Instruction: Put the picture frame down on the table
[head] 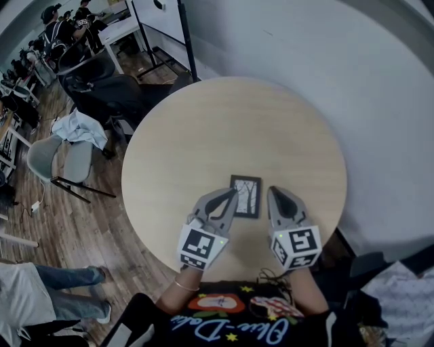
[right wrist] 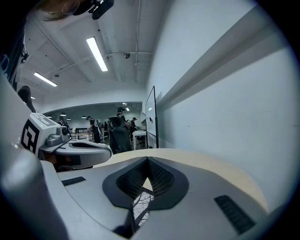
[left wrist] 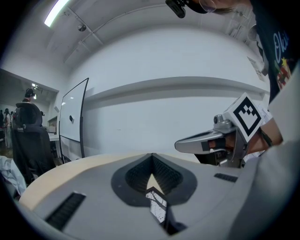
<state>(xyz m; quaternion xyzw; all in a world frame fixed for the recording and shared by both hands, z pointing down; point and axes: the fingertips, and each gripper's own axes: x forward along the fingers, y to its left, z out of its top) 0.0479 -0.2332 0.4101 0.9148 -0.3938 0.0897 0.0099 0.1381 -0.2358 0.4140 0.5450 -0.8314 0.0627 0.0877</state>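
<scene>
A small black picture frame with a pale tree print lies flat on the round light wooden table, near its front edge. My left gripper hovers at the frame's left side, jaws shut with nothing in them, its tip over the frame's edge. My right gripper hangs just right of the frame, also shut and holding nothing. In the left gripper view the frame shows below the shut jaws. In the right gripper view the frame shows the same way under the shut tips.
A grey chair and a dark office chair stand left of the table, on the wooden floor. A whiteboard stands behind the table by the white wall. A person's legs show at lower left; other people sit far back.
</scene>
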